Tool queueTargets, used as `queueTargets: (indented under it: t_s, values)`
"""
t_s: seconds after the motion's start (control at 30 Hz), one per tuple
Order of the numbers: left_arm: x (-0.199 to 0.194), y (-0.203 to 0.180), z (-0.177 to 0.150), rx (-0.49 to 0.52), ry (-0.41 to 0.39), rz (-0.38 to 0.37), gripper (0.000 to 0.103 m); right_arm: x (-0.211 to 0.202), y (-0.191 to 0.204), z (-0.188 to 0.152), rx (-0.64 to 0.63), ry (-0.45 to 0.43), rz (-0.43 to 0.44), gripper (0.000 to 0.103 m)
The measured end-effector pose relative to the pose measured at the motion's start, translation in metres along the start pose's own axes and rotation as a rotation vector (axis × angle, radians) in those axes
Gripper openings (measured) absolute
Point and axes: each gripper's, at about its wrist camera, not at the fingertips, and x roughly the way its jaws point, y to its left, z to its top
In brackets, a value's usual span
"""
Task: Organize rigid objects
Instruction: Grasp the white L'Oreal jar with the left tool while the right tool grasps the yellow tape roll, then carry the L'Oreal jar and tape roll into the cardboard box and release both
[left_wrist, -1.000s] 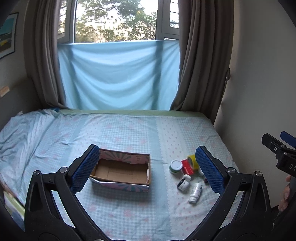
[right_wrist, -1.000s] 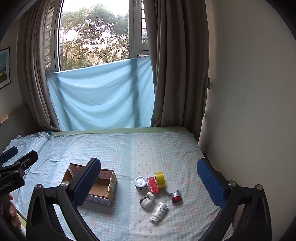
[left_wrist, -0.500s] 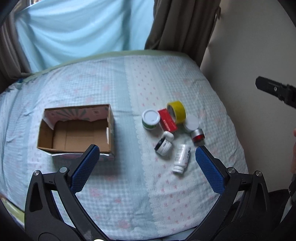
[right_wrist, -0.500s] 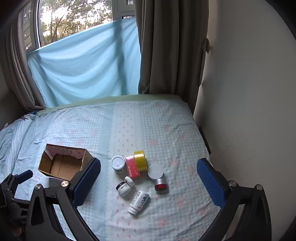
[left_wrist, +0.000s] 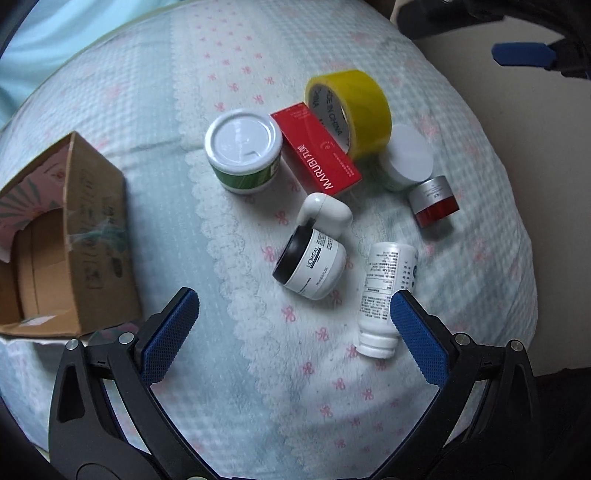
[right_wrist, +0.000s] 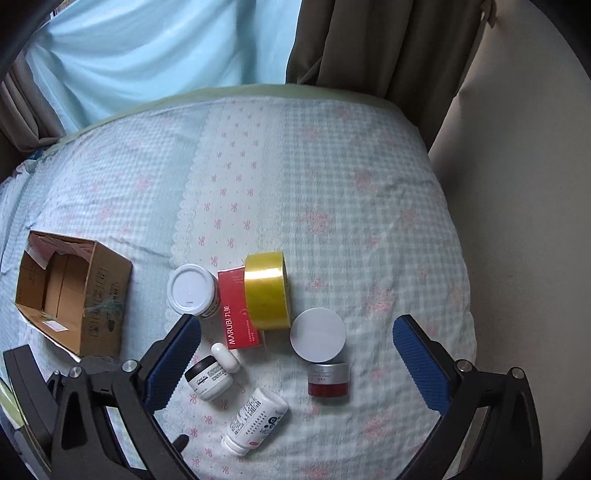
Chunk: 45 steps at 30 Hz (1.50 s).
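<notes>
Your left tool (left_wrist: 291, 314) hangs with its jaws spread wide over the bed (left_wrist: 258, 387), its blue, cross-hatched pads (left_wrist: 168, 334) gripping nothing. One pad sits just in front of the white bottle (left_wrist: 386, 291), a ribbed-neck plastic cylinder lying on its side; whether they touch you cannot tell. Your right tool (right_wrist: 295, 354) is likewise wide apart and empty, above the same cluster.

The things lie close together on the soft, checked quilt with pink bows and a lace-edged strip. A squat white jar (left_wrist: 312, 264) with a black lid lies tipped over, a smooth white capsule (left_wrist: 325, 212) touching it. Behind stand a round green tub (left_wrist: 243, 151) with a glossy white lid, a flat red carton (left_wrist: 317, 149) and a yellow tape roll (left_wrist: 351, 110) on edge, the carton wedged between tub and roll. To the right a white-lidded jar (left_wrist: 408, 157) stands just beside a small silver-and-red pot (left_wrist: 434, 201).

The open cardboard box (left_wrist: 70, 240), corrugated brown with a printed flap, sits well apart on the left.
</notes>
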Motion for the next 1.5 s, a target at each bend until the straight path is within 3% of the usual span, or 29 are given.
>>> queueTargets:
  t_s: [0.2,0.37,0.47,0.53,0.63,0.77,0.87,1.2,1.5]
  values:
    - [0.055,-0.011,0.003,0.056,0.027,0.013,0.089,0.067,0.009,0.013,-0.039,0.09,-0.002,0.103]
    - [0.078,-0.019,0.0,0.11,0.041,0.027,0.077,0.104,0.015,0.017,-0.065,0.152,0.005,0.089]
    - [0.084,-0.024,0.001,0.158,0.034,0.018,0.072,0.114,0.014,0.02,-0.064,0.173,0.011,0.086]
    - [0.088,-0.027,0.005,0.19,0.034,0.022,0.059,0.117,0.013,0.021,-0.058,0.183,0.023,0.084]
    - [0.093,-0.026,0.011,0.211,0.042,0.018,0.051,0.122,0.014,0.024,-0.054,0.198,0.055,0.071]
    - [0.096,-0.02,0.017,0.195,0.042,-0.012,0.05,0.129,0.017,0.025,-0.048,0.221,0.104,0.039]
    - [0.096,-0.021,0.018,0.188,0.038,-0.004,0.05,0.128,0.02,0.025,-0.044,0.215,0.091,0.038]
    - [0.048,-0.005,0.007,0.119,-0.026,0.01,0.05,0.1,0.014,0.019,-0.01,0.171,0.086,0.038]
    - [-0.059,0.027,0.002,-0.026,-0.151,0.008,0.05,0.015,0.022,0.016,-0.046,0.072,0.065,0.038]
